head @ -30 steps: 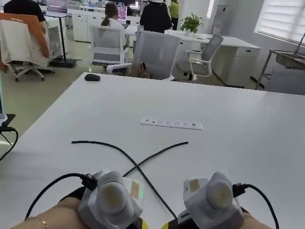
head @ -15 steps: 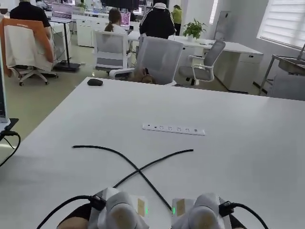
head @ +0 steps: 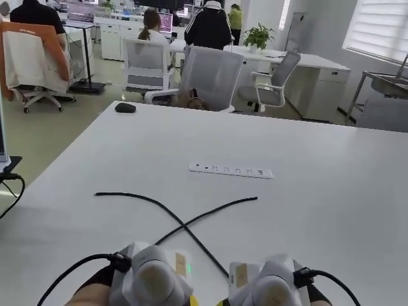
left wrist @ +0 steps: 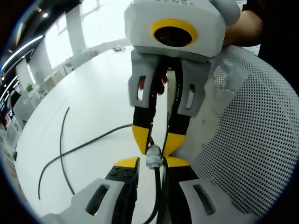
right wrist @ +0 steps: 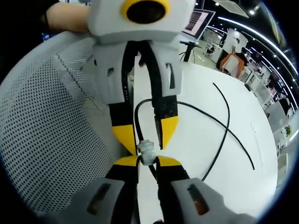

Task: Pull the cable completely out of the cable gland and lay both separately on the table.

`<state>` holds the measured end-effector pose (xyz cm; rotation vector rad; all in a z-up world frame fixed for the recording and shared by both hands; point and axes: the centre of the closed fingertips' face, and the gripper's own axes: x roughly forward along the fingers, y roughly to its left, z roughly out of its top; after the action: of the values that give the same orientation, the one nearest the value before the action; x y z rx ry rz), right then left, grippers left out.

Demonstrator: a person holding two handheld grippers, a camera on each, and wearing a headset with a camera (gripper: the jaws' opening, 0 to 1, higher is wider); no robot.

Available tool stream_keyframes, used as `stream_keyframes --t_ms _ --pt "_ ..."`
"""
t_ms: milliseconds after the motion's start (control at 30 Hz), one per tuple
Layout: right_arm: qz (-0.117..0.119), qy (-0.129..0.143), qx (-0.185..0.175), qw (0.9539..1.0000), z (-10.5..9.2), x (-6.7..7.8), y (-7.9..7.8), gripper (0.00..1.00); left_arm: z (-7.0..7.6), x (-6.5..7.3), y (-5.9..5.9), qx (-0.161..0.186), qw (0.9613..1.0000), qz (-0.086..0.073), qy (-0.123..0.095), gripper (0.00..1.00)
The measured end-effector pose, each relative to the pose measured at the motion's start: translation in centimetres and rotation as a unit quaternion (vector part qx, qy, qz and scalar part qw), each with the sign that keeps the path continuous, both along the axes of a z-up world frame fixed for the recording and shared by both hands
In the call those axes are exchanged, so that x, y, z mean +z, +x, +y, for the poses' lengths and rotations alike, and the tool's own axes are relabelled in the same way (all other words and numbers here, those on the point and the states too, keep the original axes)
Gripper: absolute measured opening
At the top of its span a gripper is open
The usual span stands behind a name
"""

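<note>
while your left gripper [left wrist: 150, 164] has its fingers clamped on the cable [left wrist: 157, 193] and the right gripper [right wrist: 147, 161] pinches the cable gland [right wrist: 146, 151] off the worktop [head: 306, 210] edge, a jerky pull could pop the gland loose and drop it.

Left gripper [left wrist: 152, 163] and right gripper [right wrist: 147, 161] are basically twins: pale grey shells, black jaws with yellow tips, slotted grey side plates. Each has a tan sticker [head: 180, 266] and a black lead [head: 70, 271] plugged in. Black sleeve [left wrist: 266, 18].
</note>
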<state>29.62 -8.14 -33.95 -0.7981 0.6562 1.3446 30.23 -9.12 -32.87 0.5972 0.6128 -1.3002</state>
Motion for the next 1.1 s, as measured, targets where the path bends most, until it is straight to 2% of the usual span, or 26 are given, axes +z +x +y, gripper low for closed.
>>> stream_keyframes --t_ms 67,167,233,300,333,367,400,467,500,533,600,667,700,767,800,867,900,933,1000,1067,1100 --pt "-0.009 0.001 0.007 0.9999 0.1 0.2 0.0 0.13 0.0 -0.1 -0.3 0.000 0.9999 0.012 0.000 0.17" --pt "-0.011 0.005 0.016 0.9998 0.1 0.4 0.0 0.12 0.1 -0.3 -0.2 0.005 0.9996 0.027 -0.003 0.17" --pt "-0.011 0.005 0.017 0.9998 0.1 0.4 -0.1 0.12 0.1 -0.2 -0.3 0.006 0.9995 0.030 -0.005 0.17" --pt "-0.010 0.007 0.015 0.9998 0.2 0.4 -0.1 0.13 0.2 -0.1 -0.4 -0.004 0.9999 0.014 0.001 0.17" --pt "-0.001 0.011 0.005 0.9999 0.2 0.5 0.0 0.13 0.2 0.0 -0.4 -0.008 0.9999 0.006 0.004 0.17" --pt "0.009 0.015 -0.005 0.9998 0.2 0.5 0.0 0.13 0.2 0.1 -0.3 -0.012 0.9999 -0.002 0.006 0.17" --pt "0.028 0.021 -0.015 0.9993 0.1 0.4 -0.1 0.13 0.1 0.2 -0.5 -0.018 0.9997 -0.012 0.009 0.16" --pt "0.053 0.029 -0.019 0.9980 0.2 0.3 -0.6 0.16 0.2 0.0 -0.7 -0.045 0.9979 -0.037 0.027 0.16" --pt "0.059 0.031 -0.019 0.9976 0.1 0.3 -0.7 0.17 0.2 0.0 -0.7 -0.051 0.9973 -0.043 0.030 0.16" --pt "0.062 0.033 -0.020 0.9973 0.2 0.3 -0.8 0.18 0.1 -0.1 -0.8 -0.065 0.9955 -0.058 0.039 0.16" --pt "0.053 0.022 -0.013 0.9982 0.0 0.1 -0.7 0.14 -0.1 -0.3 -1.1 -0.091 0.9916 -0.078 0.049 0.16" --pt "0.058 0.021 -0.012 0.9980 0.0 0.0 -0.8 0.13 -0.2 -0.5 -1.2 -0.101 0.9890 -0.090 0.059 0.16" --pt "0.057 0.019 -0.009 0.9982 0.0 -0.1 -0.9 0.13 -0.2 -0.5 -1.2 -0.100 0.9892 -0.089 0.059 0.16" --pt "0.050 0.015 -0.003 0.9987 0.0 -0.1 -1.1 0.12 -0.3 -0.6 -1.0 -0.093 0.9911 -0.078 0.055 0.16" --pt "0.043 0.012 0.000 0.9990 0.0 -0.1 -1.1 0.12 -0.3 -0.7 -1.0 -0.079 0.9939 -0.061 0.048 0.16" --pt "0.014 0.006 0.013 0.9998 0.0 0.1 -0.7 0.12 -0.3 -0.7 -0.7 -0.052 0.9974 -0.035 0.035 0.16" --pt "0.008 0.003 0.016 0.9998 0.1 0.1 -0.7 0.12 -0.2 -0.6 -0.6 -0.035 0.9990 -0.014 0.023 0.16" --pt "-0.008 0.002 0.019 0.9998 0.2 0.3 -0.5 0.11 -0.2 -0.5 -0.3 -0.028 0.9995 -0.007 0.017 0.16" --pt "-0.018 0.002 0.026 0.9995 0.3 0.5 -0.5 0.11 0.4 0.0 -0.6 -0.011 0.9999 0.012 -0.001 0.16" --pt "-0.037 0.004 0.028 0.9989 0.6 0.8 -0.1 0.11 0.7 0.3 -0.2 0.020 0.9989 0.037 -0.020 0.16" --pt "-0.054 -0.001 0.036 0.9979 0.7 1.0 0.0 0.11 0.8 0.5 -0.1 0.036 0.9970 0.059 -0.034 0.16"
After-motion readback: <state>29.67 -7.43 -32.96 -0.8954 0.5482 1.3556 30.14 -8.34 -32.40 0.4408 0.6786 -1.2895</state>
